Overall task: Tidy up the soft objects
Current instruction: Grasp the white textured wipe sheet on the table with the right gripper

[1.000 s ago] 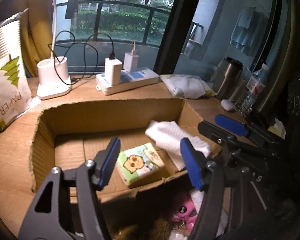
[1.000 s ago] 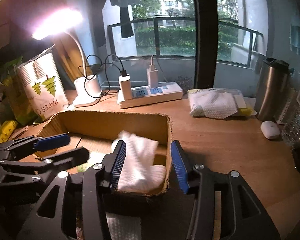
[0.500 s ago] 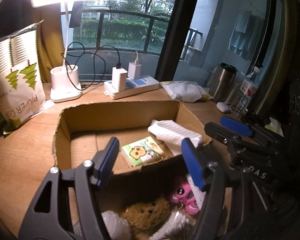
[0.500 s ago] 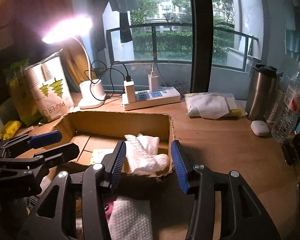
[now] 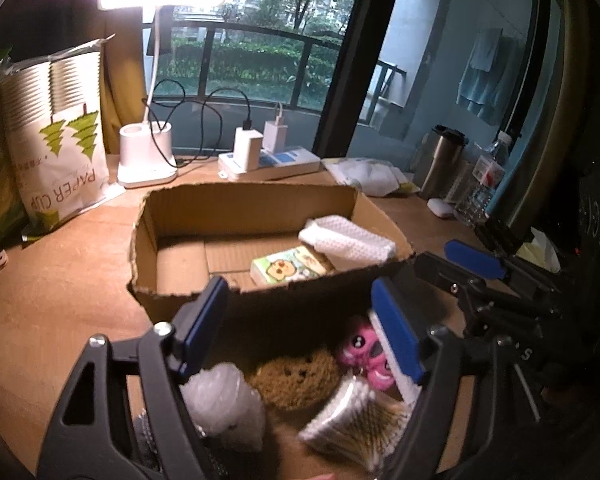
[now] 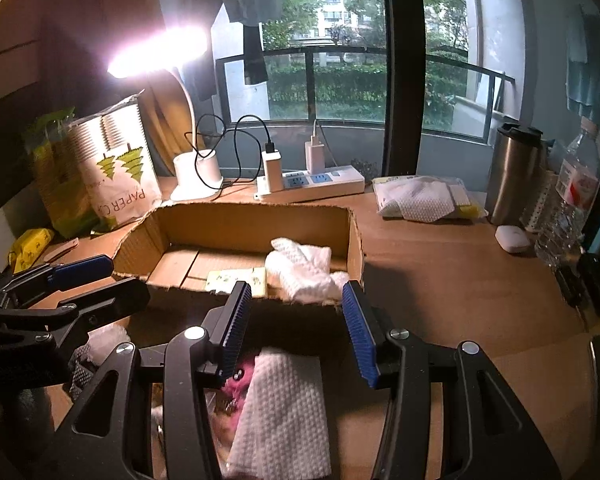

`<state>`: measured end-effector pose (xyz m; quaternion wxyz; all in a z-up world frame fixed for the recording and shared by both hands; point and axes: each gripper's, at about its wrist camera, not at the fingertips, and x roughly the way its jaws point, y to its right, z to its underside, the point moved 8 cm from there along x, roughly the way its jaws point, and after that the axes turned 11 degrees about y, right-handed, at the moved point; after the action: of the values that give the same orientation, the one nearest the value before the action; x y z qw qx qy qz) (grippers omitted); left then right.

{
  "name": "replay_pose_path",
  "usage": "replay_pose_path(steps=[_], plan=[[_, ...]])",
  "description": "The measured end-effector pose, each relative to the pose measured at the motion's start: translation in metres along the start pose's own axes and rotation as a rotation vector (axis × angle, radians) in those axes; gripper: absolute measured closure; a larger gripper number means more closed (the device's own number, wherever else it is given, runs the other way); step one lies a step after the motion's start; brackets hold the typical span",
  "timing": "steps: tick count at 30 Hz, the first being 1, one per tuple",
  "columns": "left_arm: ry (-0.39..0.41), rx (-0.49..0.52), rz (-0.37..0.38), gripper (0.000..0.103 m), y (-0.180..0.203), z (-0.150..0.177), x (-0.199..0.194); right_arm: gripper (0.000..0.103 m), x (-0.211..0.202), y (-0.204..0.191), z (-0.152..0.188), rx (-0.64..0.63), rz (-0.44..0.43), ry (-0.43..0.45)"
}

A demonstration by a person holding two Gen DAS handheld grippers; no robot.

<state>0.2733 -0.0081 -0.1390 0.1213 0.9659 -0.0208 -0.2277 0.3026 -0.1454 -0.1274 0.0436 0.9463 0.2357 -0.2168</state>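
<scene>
An open cardboard box (image 5: 244, 200) (image 6: 256, 216) holds a white cloth (image 5: 346, 238) (image 6: 304, 266) and a green tissue pack (image 5: 288, 266) (image 6: 236, 280). In front of the box lie a pink plush (image 5: 364, 354), a brown sponge-like toy (image 5: 296, 376), a clear plastic wad (image 5: 224, 400), a pack of cotton swabs (image 5: 352, 420) and a folded white cloth (image 6: 284, 412). My left gripper (image 5: 300, 334) is open above these. My right gripper (image 6: 296, 332) is open and empty over the folded cloth.
A lit desk lamp (image 5: 146, 160), a power strip with chargers (image 5: 272, 164), a paper cup bag (image 5: 60, 140), a steel tumbler (image 6: 514, 176), a water bottle (image 6: 568, 200), a wipes pack (image 6: 424, 198) and a small white case (image 6: 512, 238) stand around the box on the wooden desk.
Both grippers have pulled back from the box toward the near edge, bringing the pile of soft items in front of the box into view. The white cloth stays in the box.
</scene>
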Motion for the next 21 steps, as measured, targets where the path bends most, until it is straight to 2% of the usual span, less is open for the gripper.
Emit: replay_pose_path(steps=[21], plan=[[-0.06, 0.001, 0.004, 0.027, 0.006, 0.048, -0.012, 0.053, -0.008, -0.008, 0.063, 0.026, -0.013, -0.102]])
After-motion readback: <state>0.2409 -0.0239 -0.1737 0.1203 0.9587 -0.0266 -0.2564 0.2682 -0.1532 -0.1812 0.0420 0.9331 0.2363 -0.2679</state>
